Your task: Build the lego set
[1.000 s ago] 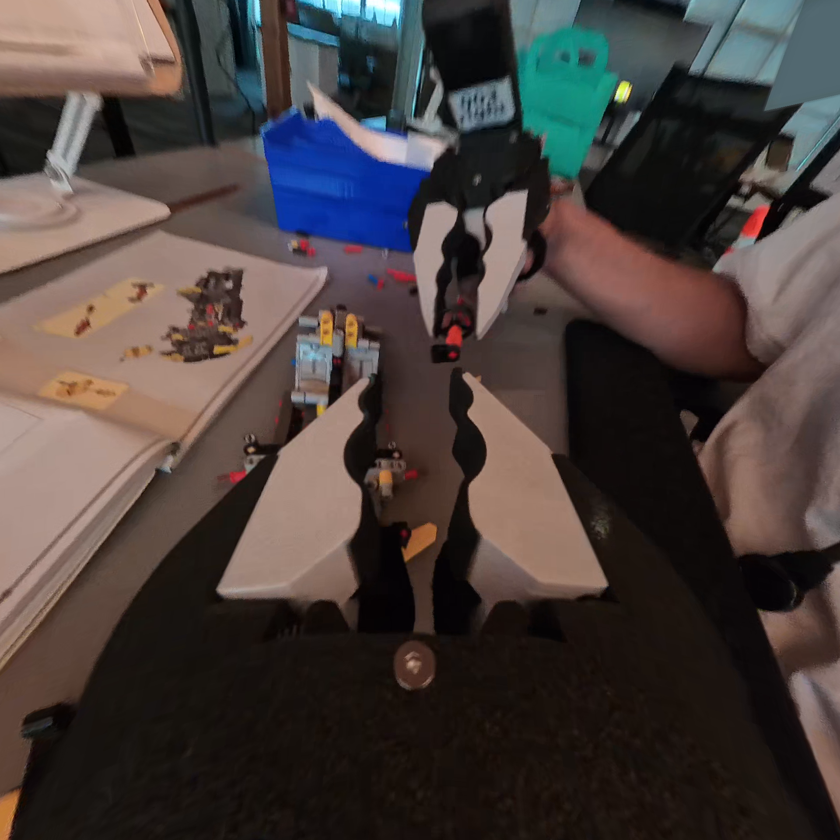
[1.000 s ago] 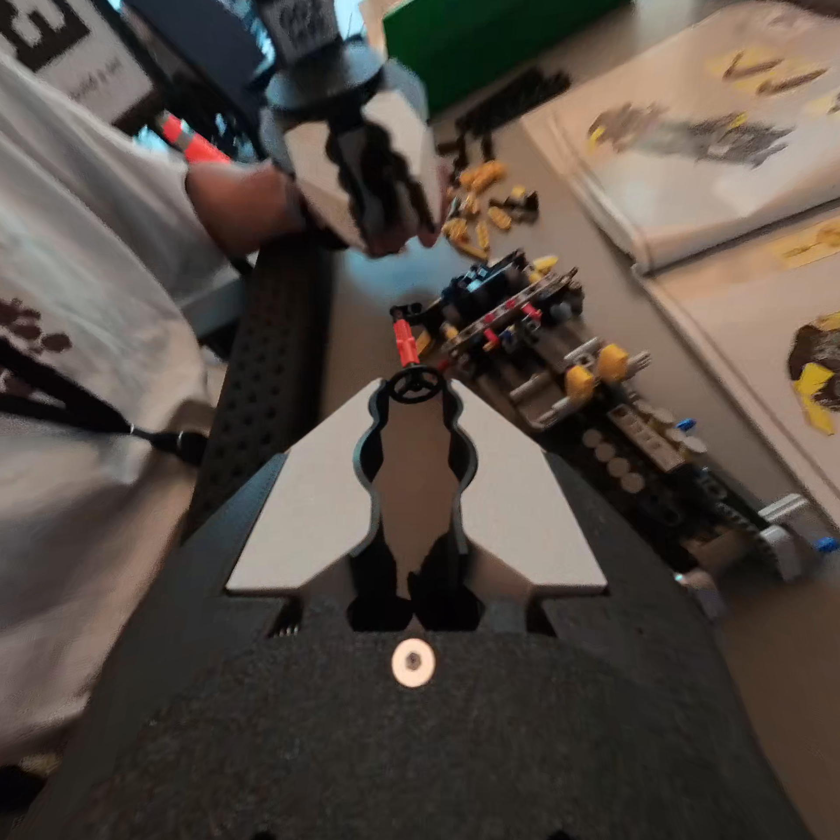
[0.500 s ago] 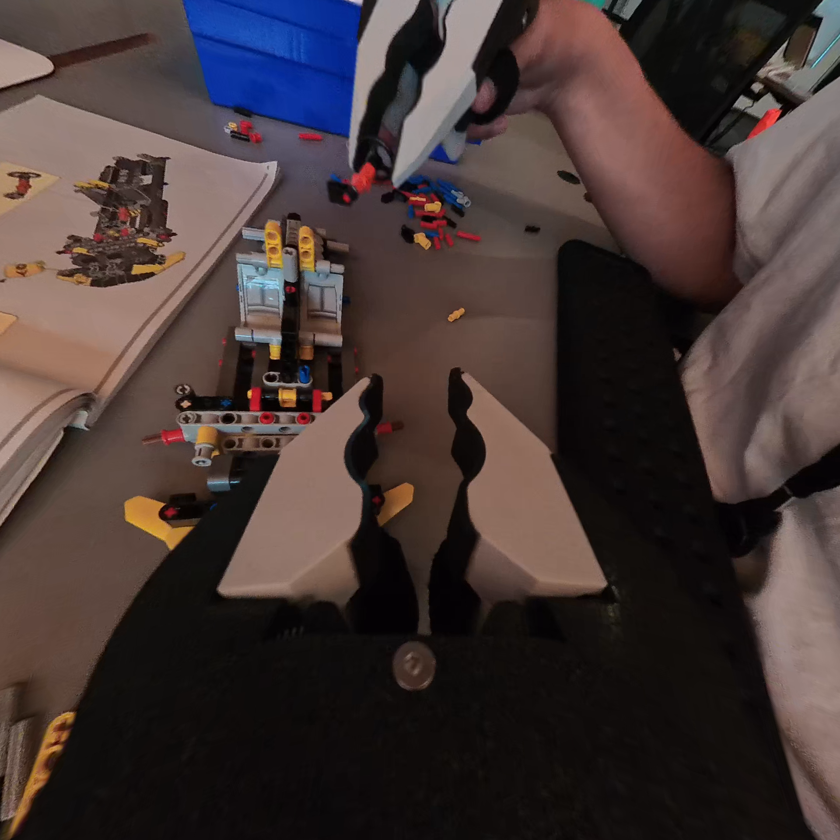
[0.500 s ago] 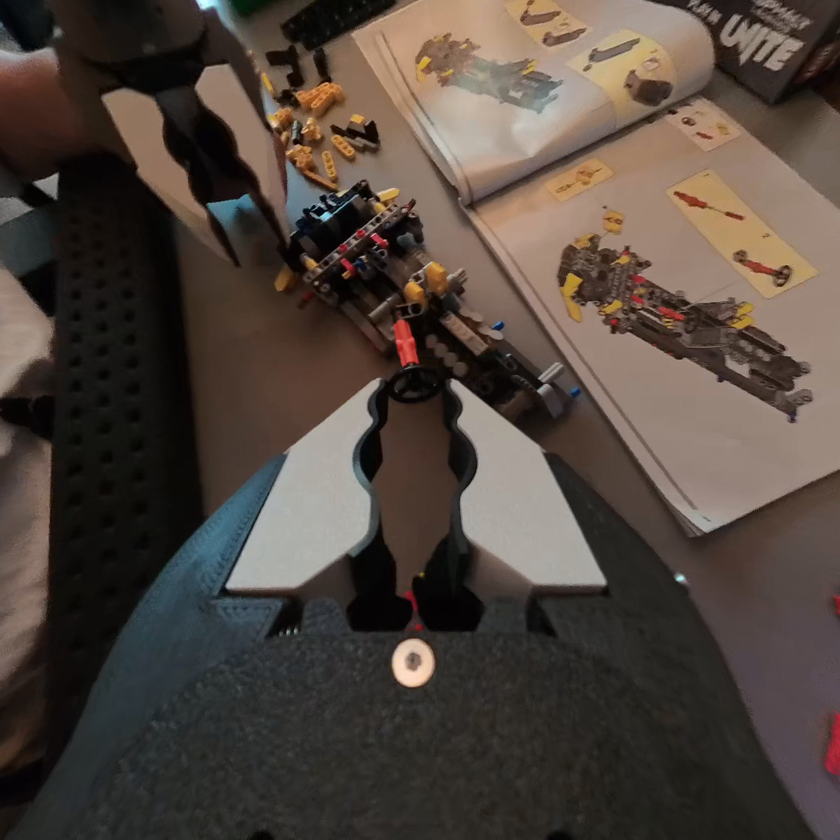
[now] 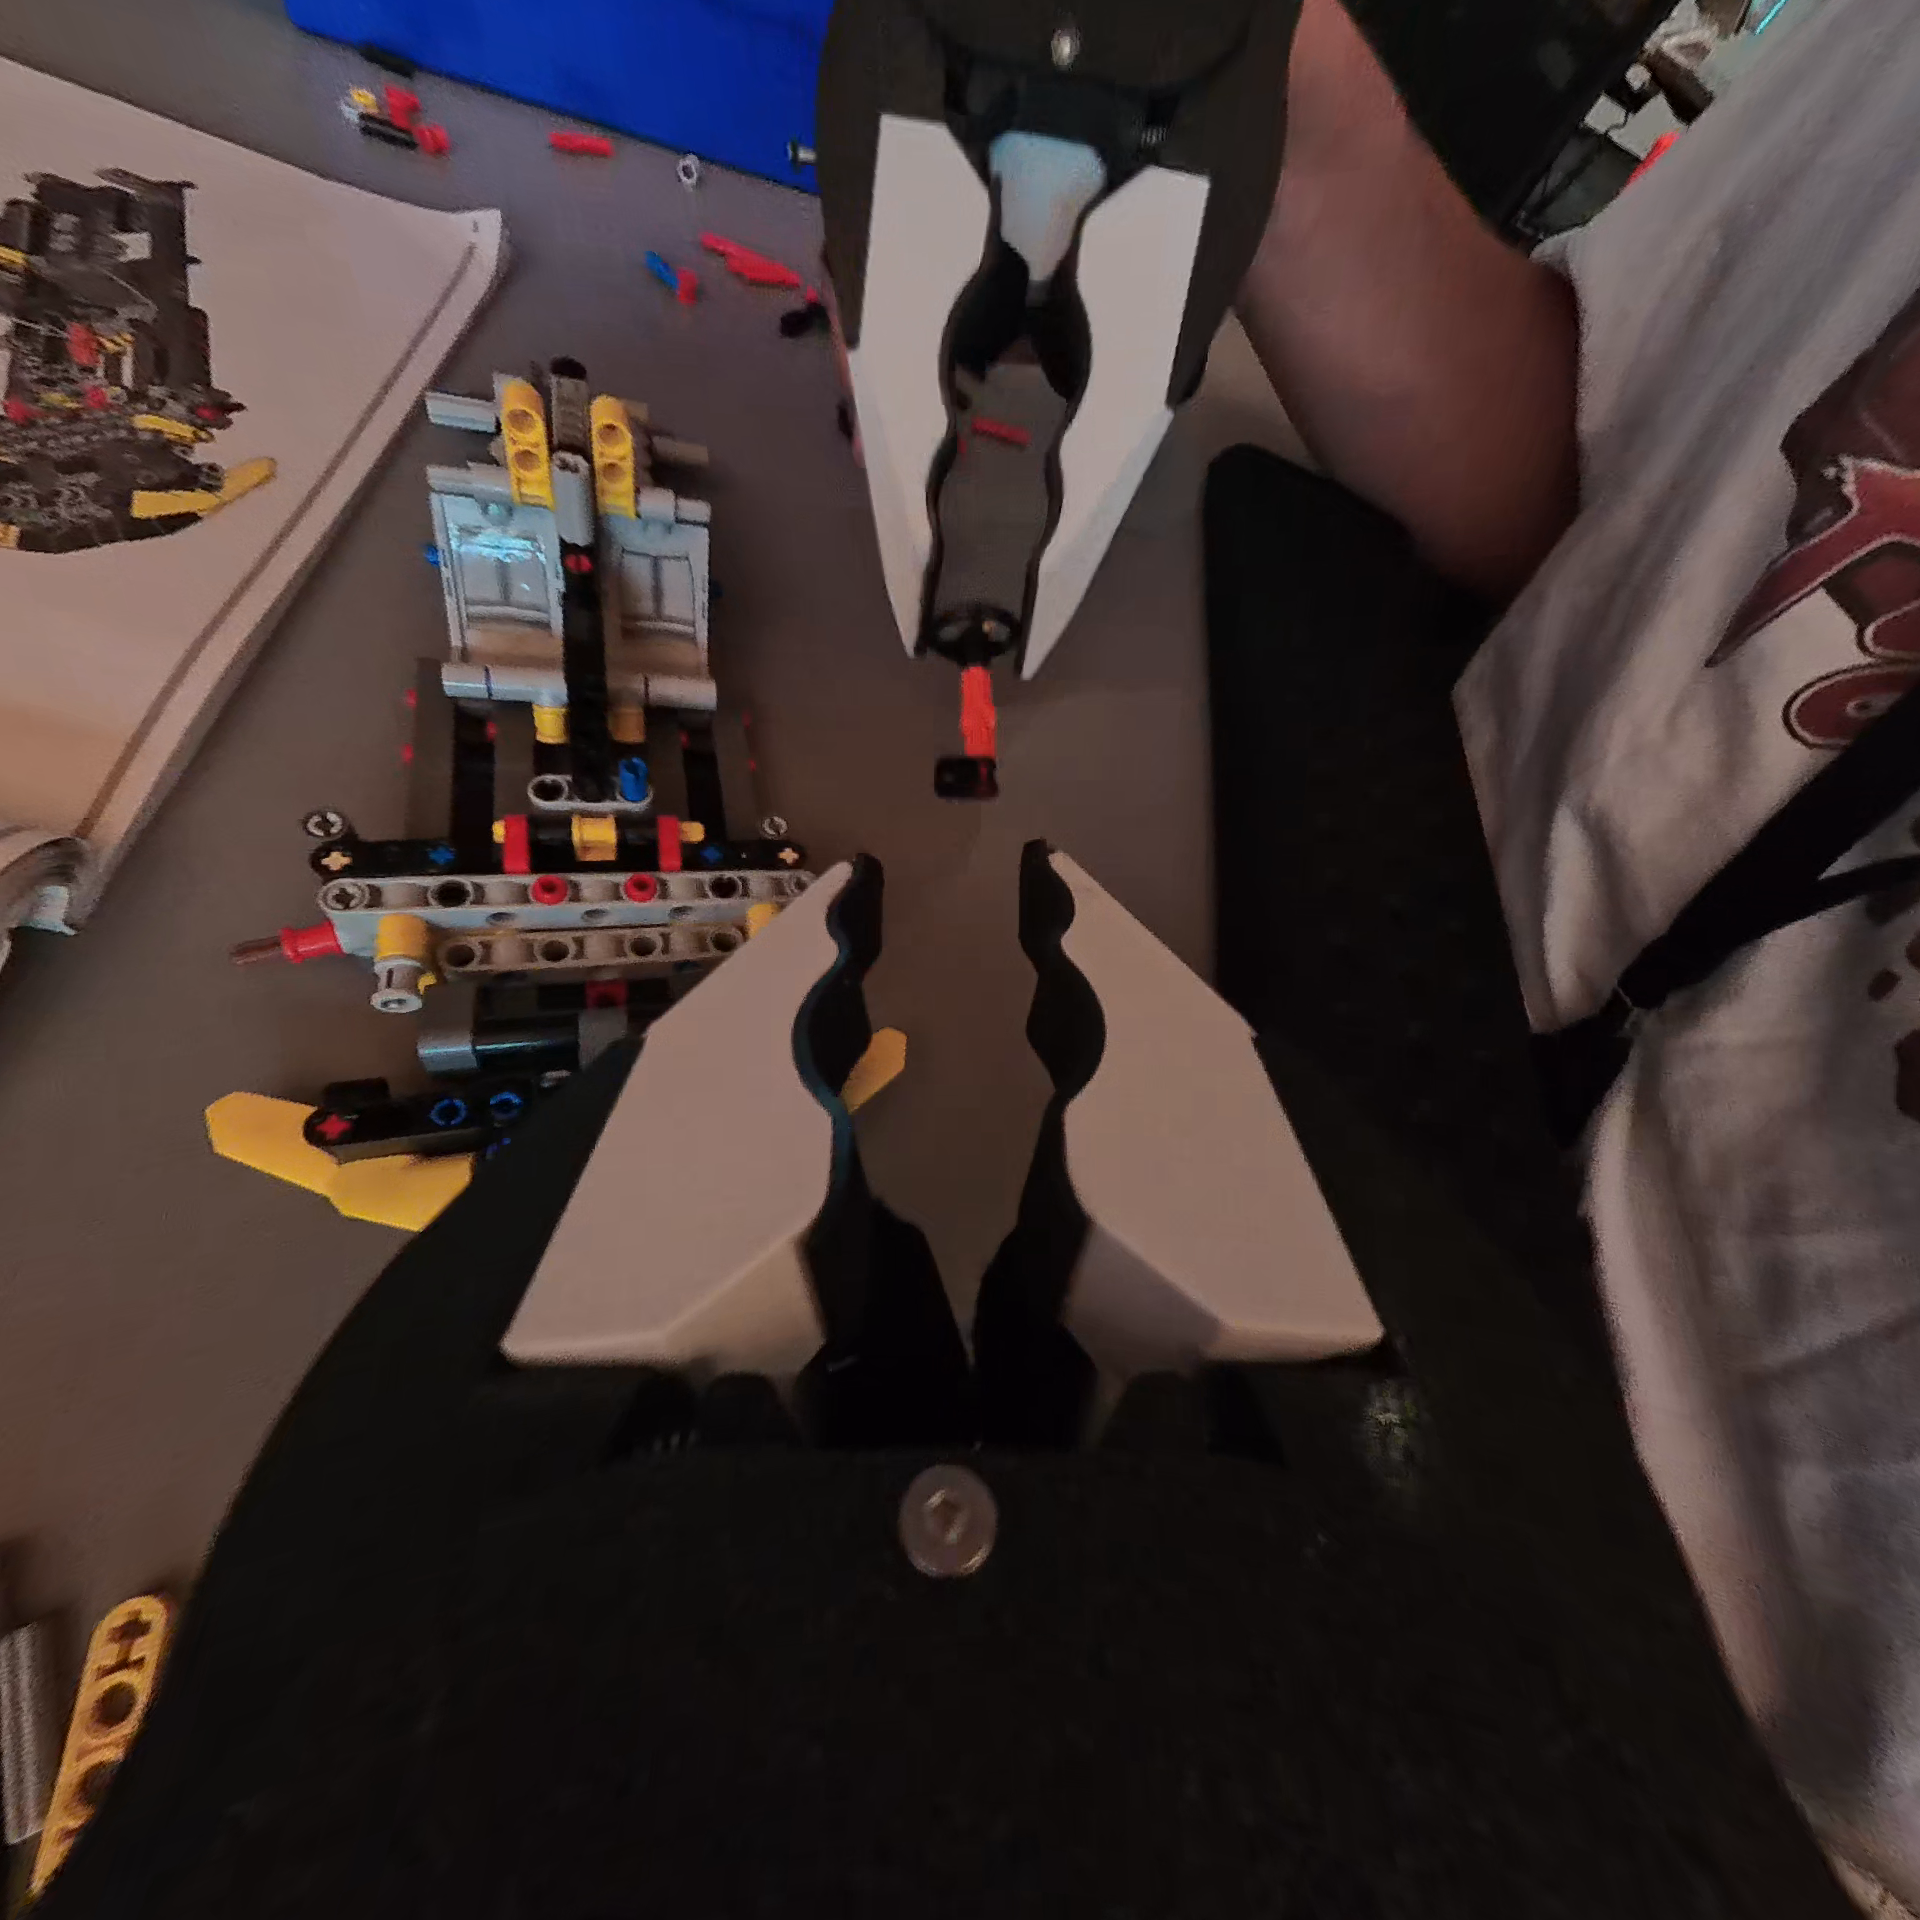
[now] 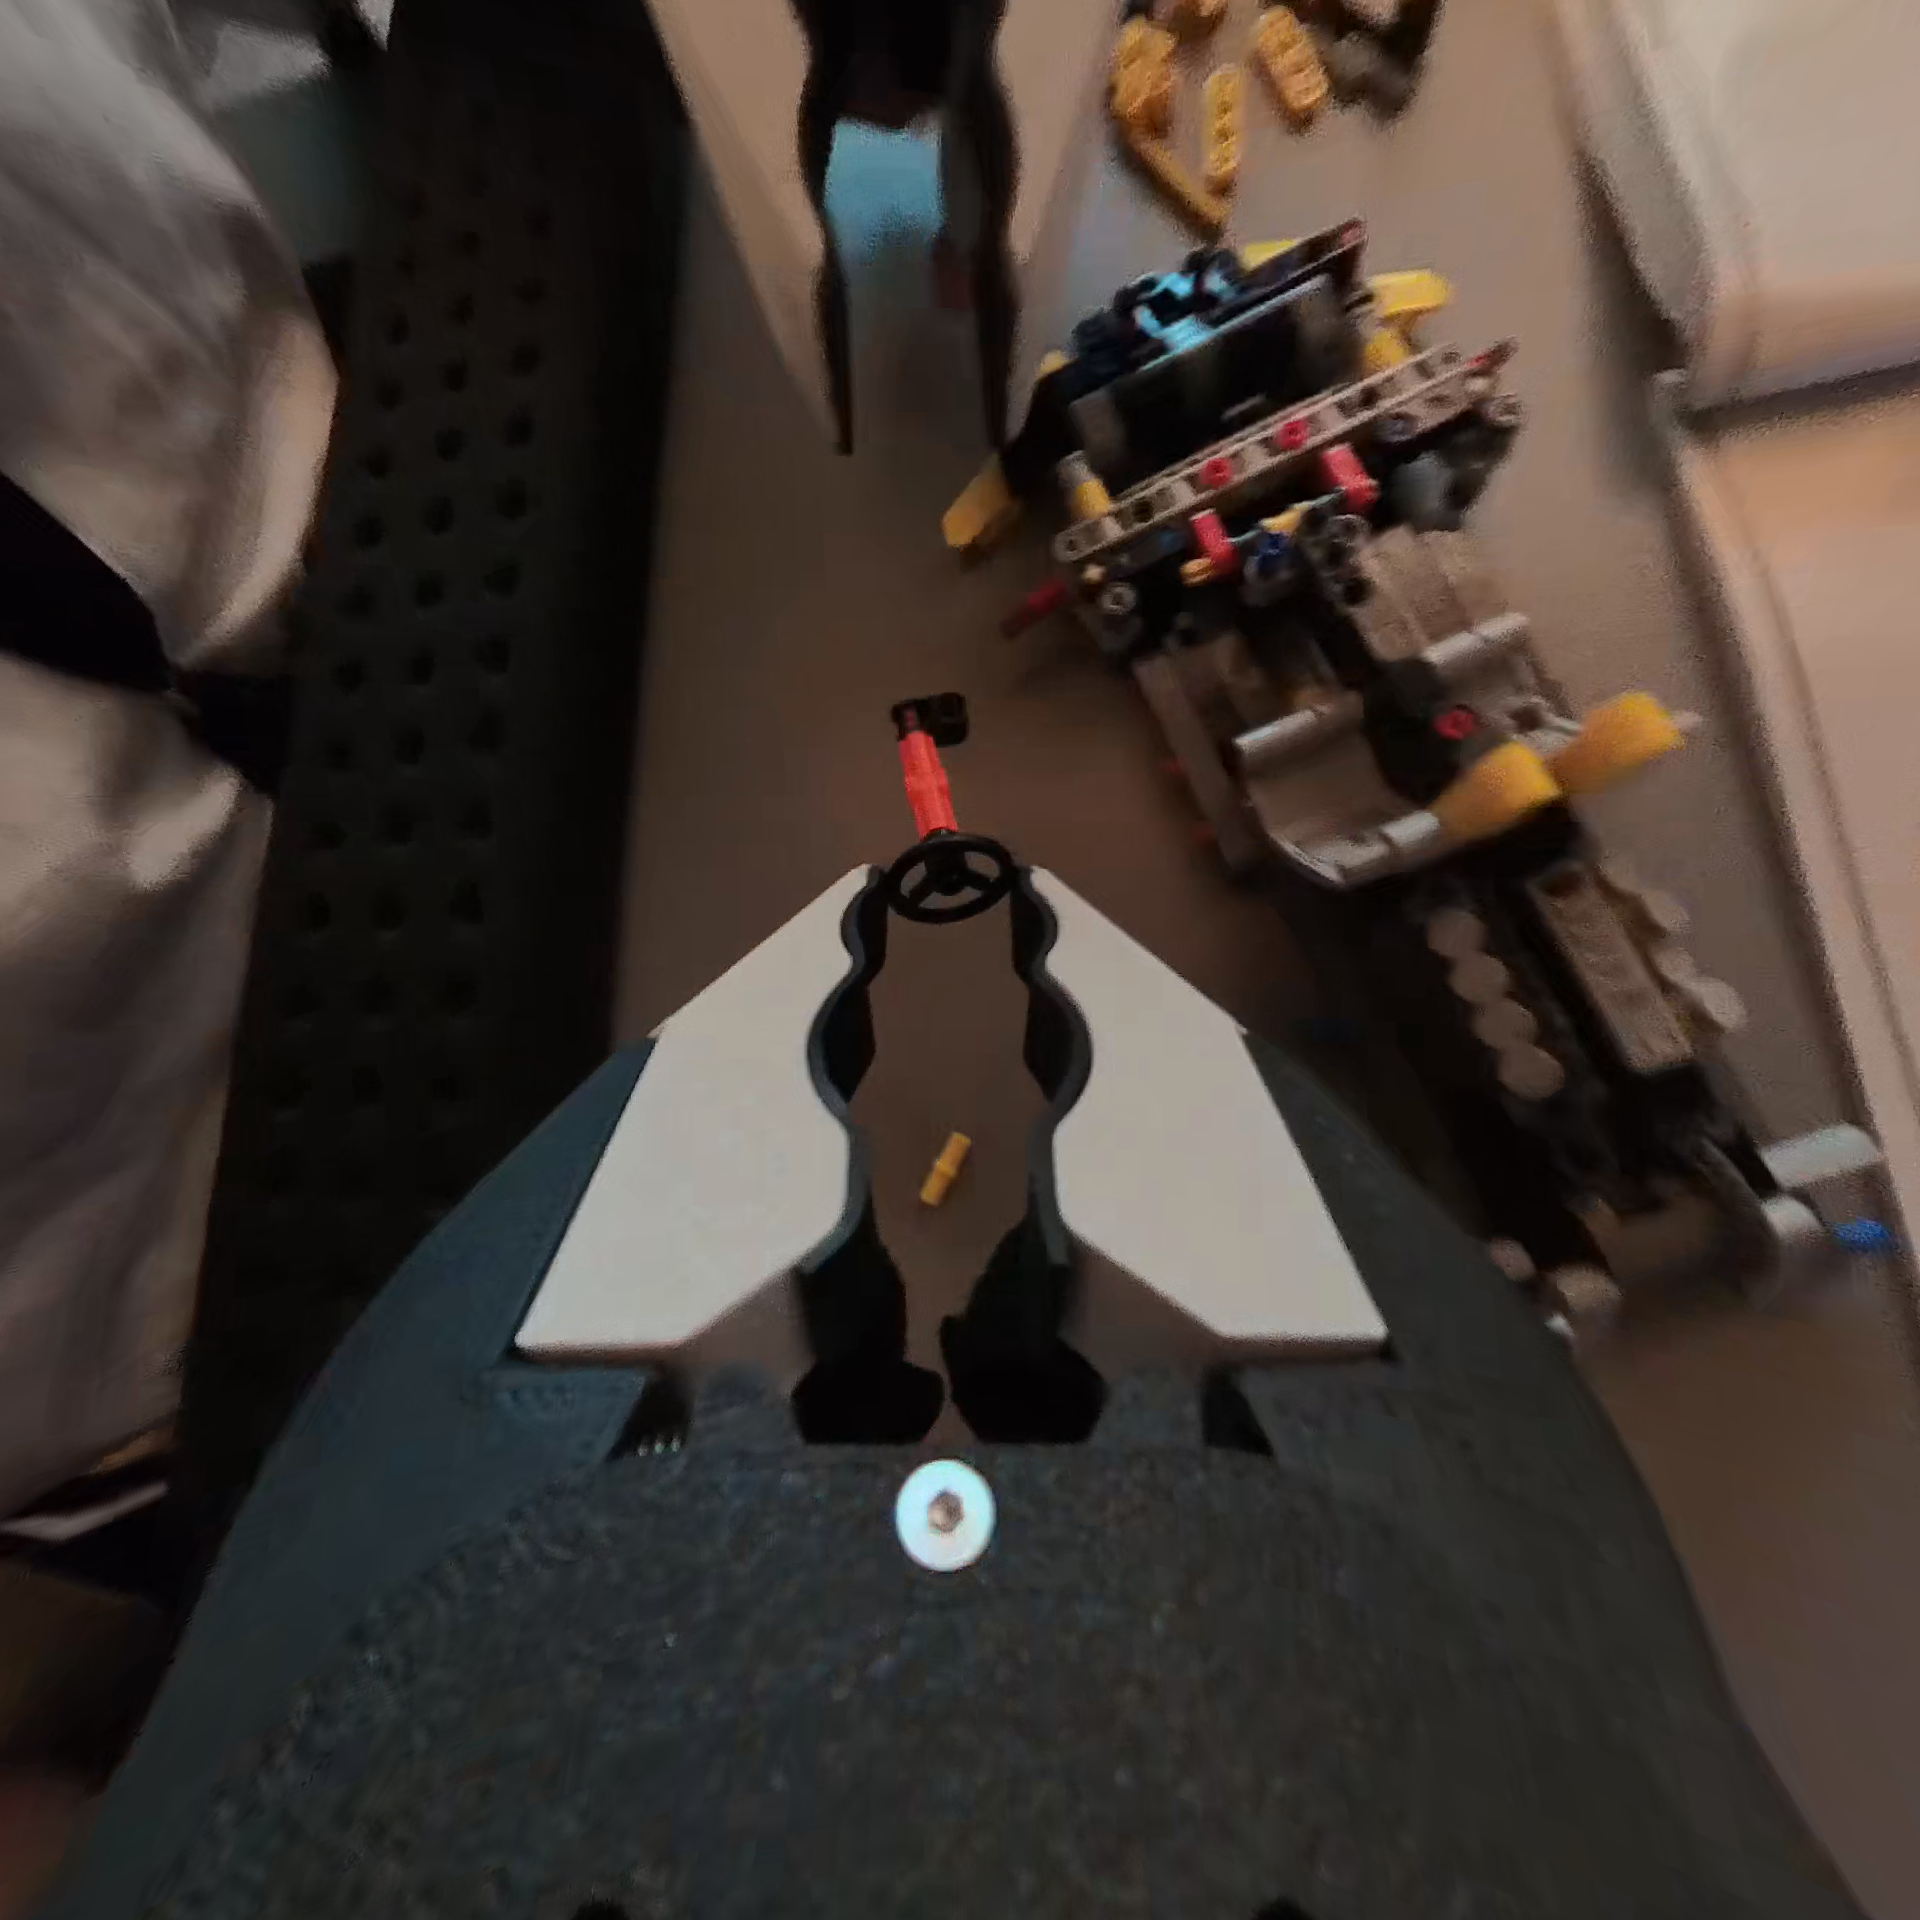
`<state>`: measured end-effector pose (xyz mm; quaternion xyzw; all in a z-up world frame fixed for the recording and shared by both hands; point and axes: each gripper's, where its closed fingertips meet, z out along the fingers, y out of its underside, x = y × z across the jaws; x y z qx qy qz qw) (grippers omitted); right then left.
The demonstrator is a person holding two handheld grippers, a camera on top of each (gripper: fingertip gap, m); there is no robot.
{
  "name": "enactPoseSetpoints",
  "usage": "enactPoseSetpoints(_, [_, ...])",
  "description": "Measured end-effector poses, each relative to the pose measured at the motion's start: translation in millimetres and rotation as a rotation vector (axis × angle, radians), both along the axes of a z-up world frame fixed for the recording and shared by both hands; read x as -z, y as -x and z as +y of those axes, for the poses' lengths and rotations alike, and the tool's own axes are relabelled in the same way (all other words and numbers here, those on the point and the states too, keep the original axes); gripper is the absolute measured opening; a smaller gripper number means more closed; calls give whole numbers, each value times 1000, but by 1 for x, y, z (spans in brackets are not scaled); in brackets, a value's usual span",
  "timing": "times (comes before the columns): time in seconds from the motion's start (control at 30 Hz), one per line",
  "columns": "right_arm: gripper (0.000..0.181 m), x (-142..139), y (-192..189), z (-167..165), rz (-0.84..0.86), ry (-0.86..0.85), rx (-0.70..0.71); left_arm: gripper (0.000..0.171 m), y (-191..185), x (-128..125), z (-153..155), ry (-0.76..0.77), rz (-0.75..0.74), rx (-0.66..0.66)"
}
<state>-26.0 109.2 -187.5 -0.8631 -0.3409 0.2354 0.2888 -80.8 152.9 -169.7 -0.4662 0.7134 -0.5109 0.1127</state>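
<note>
Lego set: a part-built chassis of grey, black and yellow beams lies lengthwise on the tabletop, left of both tools. A small steering-wheel piece on a red axle with a black connector at its far end is clamped by the wheel rim at the tips of the right tongs. It is held just above the tabletop, beside the chassis and apart from it. The left tongs are held apart and empty, tips facing the connector.

The sub-assembly is judged very light, rigid and slick; a rim grip could let it swivel, so the red axle looks the better place for a second hold. The chassis is judged stiff but liable to shed pins under side load.

Nearby are noted: an open instruction booklet, a blue bin, scattered red and blue pins, a loose yellow pin, yellow beams and a black perforated mat. Protruding chassis pins crowd any approach from the left.
</note>
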Motion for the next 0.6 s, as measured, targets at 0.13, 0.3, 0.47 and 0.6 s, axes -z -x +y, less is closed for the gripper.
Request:
enactPoseSetpoints(0.13, [24, 18, 6, -2, -84, 10, -54, 24, 0, 2, 0, 1, 7, 0])
enactPoseSetpoints(0.3, [24, 25, 2, -8, -151, 10, -83, 24, 0, 5, -2, -14, 8, 10])
enactPoseSetpoints(0.47, [23, 34, -5, -7, -238, -2, -87, 23, -1, 7, 0, -40, 2, 0])
enactPoseSetpoints(0.6, [24, 34, -4, -7, -215, 11, -75, 23, -2, 9, 1, -66, 2, -12])
